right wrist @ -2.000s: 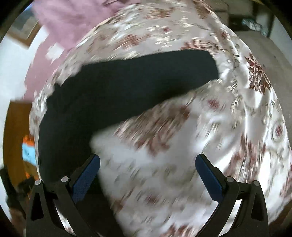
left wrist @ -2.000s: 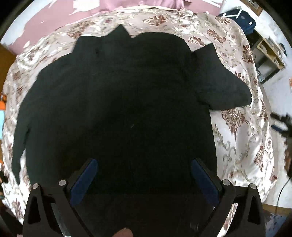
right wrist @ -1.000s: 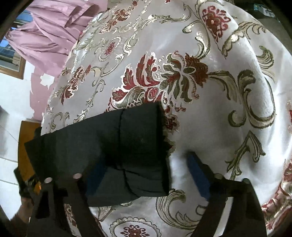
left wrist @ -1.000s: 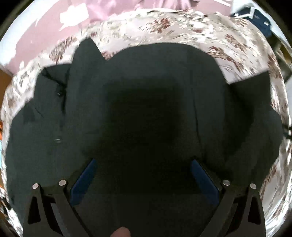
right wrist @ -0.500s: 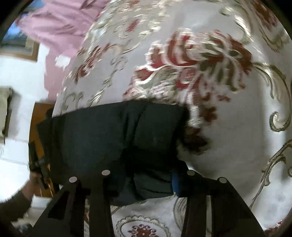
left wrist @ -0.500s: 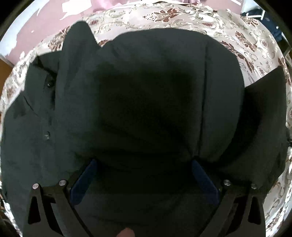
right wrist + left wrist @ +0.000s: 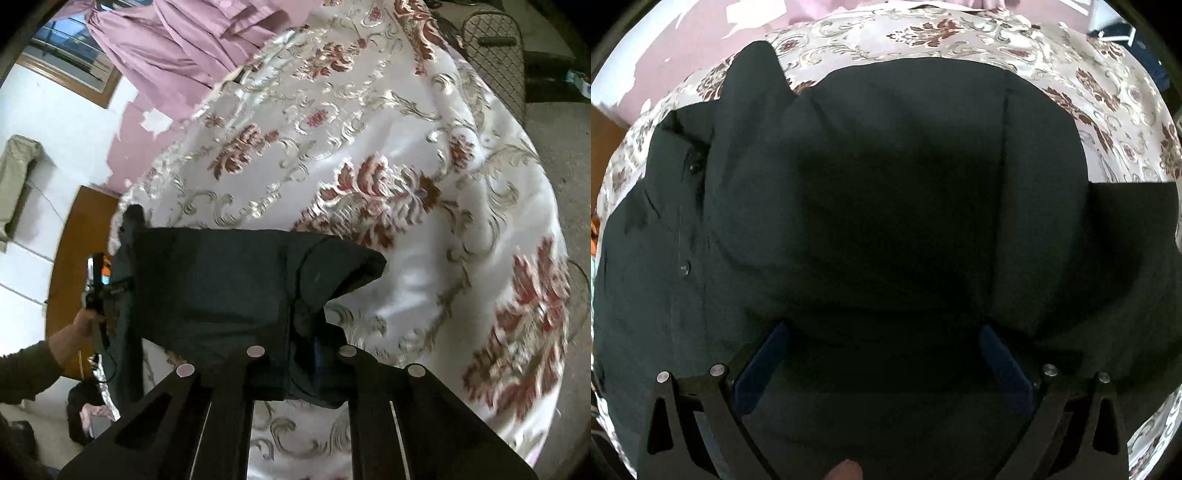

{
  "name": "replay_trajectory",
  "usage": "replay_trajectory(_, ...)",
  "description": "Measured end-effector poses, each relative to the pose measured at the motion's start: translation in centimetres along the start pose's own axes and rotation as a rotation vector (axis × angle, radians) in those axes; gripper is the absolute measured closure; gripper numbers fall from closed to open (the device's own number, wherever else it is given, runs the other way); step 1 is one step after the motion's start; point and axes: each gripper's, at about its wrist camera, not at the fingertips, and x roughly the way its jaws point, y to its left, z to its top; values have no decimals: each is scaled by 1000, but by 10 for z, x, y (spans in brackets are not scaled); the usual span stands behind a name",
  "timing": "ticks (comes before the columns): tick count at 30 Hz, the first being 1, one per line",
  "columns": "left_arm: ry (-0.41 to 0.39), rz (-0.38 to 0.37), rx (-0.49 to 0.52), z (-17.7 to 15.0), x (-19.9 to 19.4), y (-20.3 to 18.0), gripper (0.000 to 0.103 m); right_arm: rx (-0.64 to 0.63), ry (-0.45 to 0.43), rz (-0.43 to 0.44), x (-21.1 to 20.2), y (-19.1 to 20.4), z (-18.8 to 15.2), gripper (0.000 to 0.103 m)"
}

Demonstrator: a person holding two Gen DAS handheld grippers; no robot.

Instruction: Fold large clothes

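A large black shirt (image 7: 886, 192) lies spread on a floral bedspread (image 7: 960, 33) and fills the left wrist view, its collar and buttons at the left. My left gripper (image 7: 882, 354) is open low over the shirt's body, blue pads wide apart. In the right wrist view my right gripper (image 7: 299, 354) is shut on the end of the shirt's black sleeve (image 7: 240, 280), which is lifted off the bedspread (image 7: 406, 155) and stretches left toward the other hand (image 7: 74, 328).
Pink curtains (image 7: 177, 48) and a window hang beyond the bed. A dark mesh chair back (image 7: 495, 48) stands at the upper right past the bed's edge. A wooden door (image 7: 74, 251) is at the left. The bed edge curves round on the right.
My right gripper closed on the sleeve end and lifted it. My left gripper moved in closer over the shirt's body and stayed open.
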Motion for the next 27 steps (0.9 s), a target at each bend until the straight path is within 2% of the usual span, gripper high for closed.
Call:
replay_trajectory(3, 4, -13, -20, 0, -1, 2, 0, 81, 62, -30, 23, -13, -8, 94)
replay_trajectory(4, 8, -15, -27, 0, -1, 3, 0, 111, 83, -22, 35, -20, -12, 90)
replay_trajectory(6, 13, -12, -30, 1, -1, 2, 0, 160, 88, -9, 51, -37, -17, 88)
replay_trajectory(8, 15, -2, -23, -1, -1, 1, 0, 219, 76, 1, 61, -58, -23, 76)
replay_trajectory(10, 10, 7, -10, 0, -1, -2, 0, 288, 88, 26, 68, -82, -28, 56)
replay_trajectory(12, 6, 5, -13, 0, -1, -3, 0, 308, 94, 39, 73, -91, -33, 46)
replay_trajectory(15, 5, 2, -26, 1, 0, -3, 0, 293, 102, 89, 76, -97, -39, 37)
replay_trajectory(16, 3, 4, -27, 0, -1, -2, 0, 289, 105, 123, 79, -96, -42, 28)
replay_trajectory(18, -4, 8, -22, -1, -1, -3, 0, 276, 123, 184, 90, -91, -44, 17)
replay_trajectory(21, -15, 8, -18, -4, -2, -1, 0, 285, 106, 233, 106, -87, -45, 14)
replay_trajectory(23, -17, 11, -14, -4, -2, -2, 0, 240, 87, 212, 105, -79, -45, 15)
replay_trajectory(24, -17, 13, -10, -3, -2, -2, 0, 223, 88, 201, 100, -77, -47, 23)
replay_trajectory(25, -16, 16, -5, -3, -2, -2, 0, 213, 90, 198, 96, -75, -46, 49)
replay_trajectory(27, -14, 22, 1, -2, -2, -3, 0, 199, 71, 201, 73, -74, -45, 93)
